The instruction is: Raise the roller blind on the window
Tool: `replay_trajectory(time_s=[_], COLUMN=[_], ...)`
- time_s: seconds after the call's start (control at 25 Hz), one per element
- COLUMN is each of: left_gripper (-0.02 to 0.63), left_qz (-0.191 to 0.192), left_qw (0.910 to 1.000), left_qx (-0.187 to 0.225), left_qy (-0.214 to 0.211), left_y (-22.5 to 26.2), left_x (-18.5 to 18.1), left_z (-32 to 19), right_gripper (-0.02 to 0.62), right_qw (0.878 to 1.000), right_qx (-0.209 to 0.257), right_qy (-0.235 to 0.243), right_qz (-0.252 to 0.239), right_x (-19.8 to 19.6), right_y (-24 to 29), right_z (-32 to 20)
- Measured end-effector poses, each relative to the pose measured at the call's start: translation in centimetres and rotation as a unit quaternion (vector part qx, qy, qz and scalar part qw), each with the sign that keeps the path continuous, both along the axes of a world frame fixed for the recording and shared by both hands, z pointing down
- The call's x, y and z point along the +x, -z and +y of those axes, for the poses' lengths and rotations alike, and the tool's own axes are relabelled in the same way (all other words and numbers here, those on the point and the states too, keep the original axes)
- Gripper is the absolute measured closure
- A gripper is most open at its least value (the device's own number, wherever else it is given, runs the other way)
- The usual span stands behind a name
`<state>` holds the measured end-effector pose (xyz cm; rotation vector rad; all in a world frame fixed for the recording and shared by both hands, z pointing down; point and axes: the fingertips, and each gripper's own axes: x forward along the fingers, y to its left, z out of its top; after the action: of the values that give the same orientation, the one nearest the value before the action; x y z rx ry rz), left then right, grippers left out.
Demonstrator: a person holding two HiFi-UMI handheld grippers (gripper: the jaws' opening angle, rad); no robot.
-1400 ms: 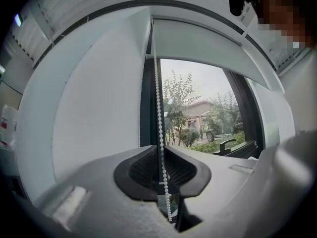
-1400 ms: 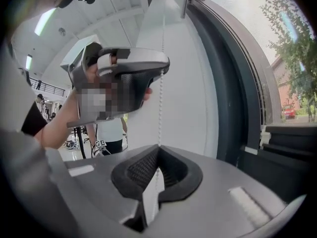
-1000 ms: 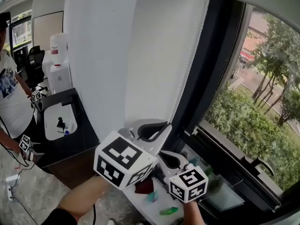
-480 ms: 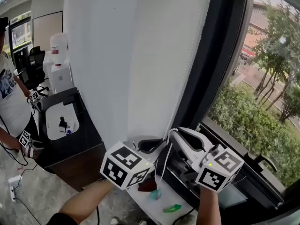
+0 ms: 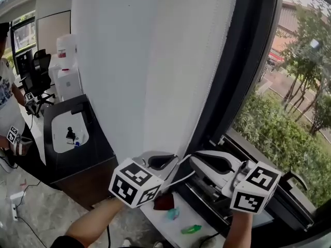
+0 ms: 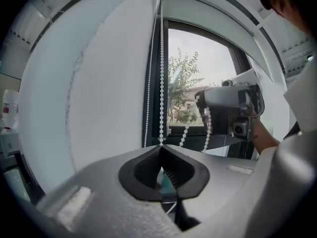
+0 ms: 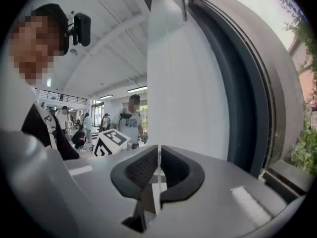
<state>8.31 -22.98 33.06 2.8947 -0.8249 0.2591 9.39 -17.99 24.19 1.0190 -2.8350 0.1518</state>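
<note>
The white roller blind (image 5: 155, 61) hangs over the left part of the window. Its bead chain (image 6: 161, 58) runs down the blind's right edge. My left gripper (image 5: 175, 160) is low by the blind's bottom corner, shut on the chain, which enters between its jaws (image 6: 161, 147). My right gripper (image 5: 193, 162) is just to its right against the dark window frame and is shut on the other strand; in the left gripper view beads loop down from the right gripper (image 6: 200, 100). In the right gripper view a thin white strand sits between the right gripper's (image 7: 158, 151) pressed pads.
The dark window frame (image 5: 248, 61) and lower rail stand right of the blind, with trees (image 5: 289, 128) outside. Small red (image 5: 164, 201) and green (image 5: 186, 230) items lie on the white sill below. A black counter (image 5: 95, 143) and a person (image 5: 8, 102) are at left.
My right gripper has swung out to the right and a little up, toward the window frame. My left gripper has dropped slightly, and the chain now stretches between them.
</note>
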Motion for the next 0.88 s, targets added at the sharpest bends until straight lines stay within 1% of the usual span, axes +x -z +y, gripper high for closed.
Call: replay_trajectory(time_s=[0.16, 0.28, 0.4, 0.52, 0.6, 0.68, 0.76, 0.88], left_gripper=[0.597, 0.597, 0.597, 0.597, 0.597, 0.595, 0.595, 0.595], left_qz=[-0.013, -0.017, -0.028, -0.036, -0.039, -0.038, -0.038, -0.034], left_qw=[0.9999, 0.9997, 0.9992, 0.9979, 0.9973, 0.9973, 0.9976, 0.9974], left_qx=[-0.009, -0.012, -0.018, -0.043, -0.053, -0.053, -0.049, -0.052], left_qy=[-0.003, -0.013, -0.023, -0.032, -0.035, -0.034, -0.031, -0.036], left_y=[-1.5, -2.5, -3.8, -5.7, -6.6, -6.8, -6.8, -6.7], left_x=[0.2, 0.9, 1.6, 1.9, 2.0, 2.0, 1.9, 1.5], left_z=[0.2, 0.9, 1.7, 2.3, 2.6, 2.7, 2.7, 2.7], right_gripper=[0.571, 0.562, 0.528, 0.528, 0.530, 0.573, 0.577, 0.580], right_qw=[0.996, 0.991, 0.990, 0.991, 0.991, 0.990, 0.989, 0.985], right_qx=[0.061, 0.095, 0.100, 0.100, 0.104, 0.111, 0.117, 0.140], right_qy=[-0.050, -0.078, -0.087, -0.081, -0.074, -0.073, -0.074, -0.096], right_qz=[-0.048, -0.046, -0.043, -0.044, -0.041, -0.041, -0.045, -0.040], right_x=[1.9, 1.7, 0.7, -0.3, -0.7, -1.0, -1.0, -0.6], right_y=[4.2, 5.5, 5.9, 6.3, 6.5, 6.5, 6.4, 6.3], right_z=[-0.6, -1.6, -2.8, -3.4, -3.5, -3.5, -3.6, -4.2])
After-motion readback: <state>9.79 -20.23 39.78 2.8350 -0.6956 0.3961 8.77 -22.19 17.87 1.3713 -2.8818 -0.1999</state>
